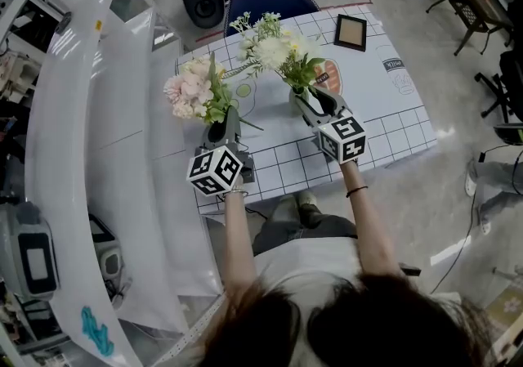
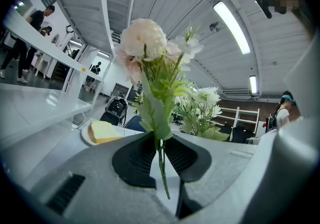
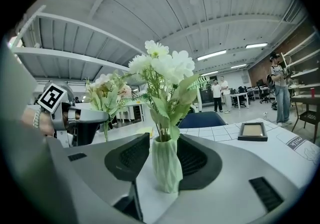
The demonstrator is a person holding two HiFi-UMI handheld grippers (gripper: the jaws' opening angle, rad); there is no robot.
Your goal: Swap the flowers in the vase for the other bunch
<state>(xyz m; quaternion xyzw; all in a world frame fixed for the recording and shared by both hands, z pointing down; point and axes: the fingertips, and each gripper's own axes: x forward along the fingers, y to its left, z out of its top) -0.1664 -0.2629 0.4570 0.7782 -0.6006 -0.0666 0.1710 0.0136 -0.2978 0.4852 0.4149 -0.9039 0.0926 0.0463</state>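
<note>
Right gripper view: the pale-green ribbed vase [image 3: 166,165], matte and faceted, stands on the white gridded table [image 1: 392,112] and holds the white-flowered bunch [image 3: 162,71]. It sits between the right gripper's [image 3: 164,144] wide-apart black ribbed pads, with a gap at the left pad. The left gripper [image 2: 159,140] pinches the pink-flowered bunch [image 2: 145,43] by its thin green stems. In the head view, foliage hides the vase.

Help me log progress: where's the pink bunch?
The pink bunch is at the head view's left, stems clamped in the left gripper, beside the green vase.
</note>
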